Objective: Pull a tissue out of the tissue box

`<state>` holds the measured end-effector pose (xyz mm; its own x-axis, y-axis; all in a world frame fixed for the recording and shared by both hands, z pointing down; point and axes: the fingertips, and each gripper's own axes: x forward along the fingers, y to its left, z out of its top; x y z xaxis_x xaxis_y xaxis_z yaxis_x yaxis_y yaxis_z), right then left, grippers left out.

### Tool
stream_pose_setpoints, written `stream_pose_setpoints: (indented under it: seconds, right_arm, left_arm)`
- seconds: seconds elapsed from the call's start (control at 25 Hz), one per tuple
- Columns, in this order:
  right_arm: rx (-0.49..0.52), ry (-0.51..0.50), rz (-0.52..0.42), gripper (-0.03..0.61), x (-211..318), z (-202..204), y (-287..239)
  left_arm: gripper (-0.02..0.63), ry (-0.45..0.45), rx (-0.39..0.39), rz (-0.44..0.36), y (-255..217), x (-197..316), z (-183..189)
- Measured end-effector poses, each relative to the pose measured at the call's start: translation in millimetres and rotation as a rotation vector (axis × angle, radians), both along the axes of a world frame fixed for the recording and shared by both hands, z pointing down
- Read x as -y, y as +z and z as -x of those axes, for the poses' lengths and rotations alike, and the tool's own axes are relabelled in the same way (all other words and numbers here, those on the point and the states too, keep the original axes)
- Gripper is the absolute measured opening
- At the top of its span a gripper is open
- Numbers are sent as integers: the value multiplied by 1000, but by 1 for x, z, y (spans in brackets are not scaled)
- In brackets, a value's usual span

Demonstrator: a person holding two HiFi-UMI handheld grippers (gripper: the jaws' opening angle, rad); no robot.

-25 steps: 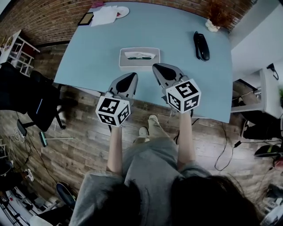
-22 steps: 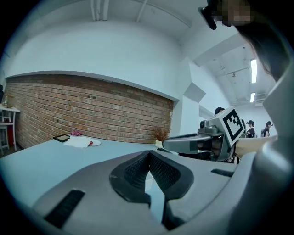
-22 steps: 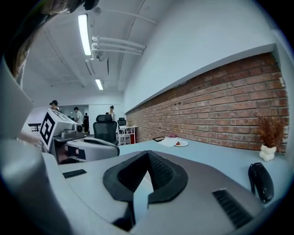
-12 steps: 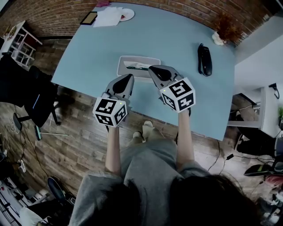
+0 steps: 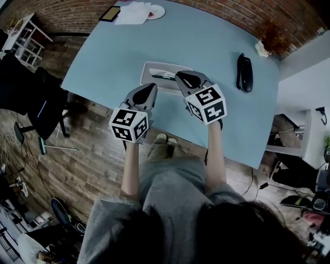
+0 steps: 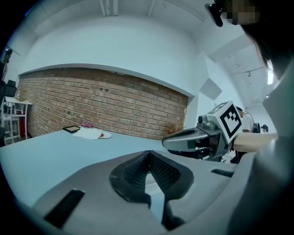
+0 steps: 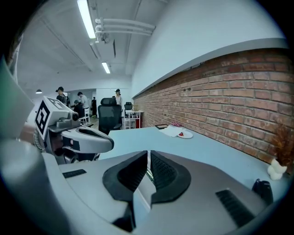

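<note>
Tissue box (image 5: pixel 153 71), a pale flat rectangle with a long opening in its top, lies on the light blue worktop (image 5: pixel 206 36) near the edge closest to the person, set lengthwise across the head view. The right hand-held gripper (image 5: pixel 181 77) is over the box's right end and covers that part from above; whether it touches the box cannot be told. Its own view shows the two ribbed pads (image 7: pixel 161 170) clenched, with only a hairline slit between them and nothing grasped. The left hand-held gripper (image 5: pixel 152 87) is at the box's near long side, its tips overlapping that edge in the head view. Its jaws are likewise pressed together at the tips and empty, with bare worktop showing through the gap behind them. Each hand-held gripper carries a cube with black-and-white square markers at its rear, and a bare forearm runs back from each to the person in grey. Well apart to the right lies a black handset-like object (image 5: pixel 244 72), and beyond it, at the far corner, a dried plant in a small white pot (image 5: pixel 268 42). At the far left corner are white papers (image 5: pixel 133 13), a small plate (image 5: pixel 157 11) and a dark flat tablet-like thing (image 5: pixel 110 14). A brick wall (image 6: pixel 101 103) runs behind the worktop.
</note>
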<state>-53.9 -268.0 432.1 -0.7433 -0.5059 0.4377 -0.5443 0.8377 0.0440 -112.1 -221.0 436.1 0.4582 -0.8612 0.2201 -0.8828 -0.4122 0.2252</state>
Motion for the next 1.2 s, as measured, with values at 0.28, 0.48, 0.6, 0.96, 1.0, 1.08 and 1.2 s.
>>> stream_pose_setpoints:
  seconds: [0.28,0.48,0.6,0.96,1.0,1.08,1.2]
  right_arm:
    - [-73,15,26,80,13,9,21]
    - [-158,-13,11,83,21,18,35]
    - [-203,-29,6,89,27,22,43]
    - [-302,-92,22,112,35,38,67]
    - [-308,-96,31,112,35,39,69]
    - [-314,-104,47,112,36,40,72]
    - [-333,-115,63,112,38,40,81]
  left_arm:
    - [3,21,-14,50,20,12,6]
    - [3,19,-21,60,24,20,13]
    - [3,22,-24,66,26,24,15]
    - [3,2,-42,94,38,29,31]
    - [3,2,-44,97,39,31,32]
    - [3,3,-49,102,40,33,33]
    - [3,9,-53,112,44,37,32]
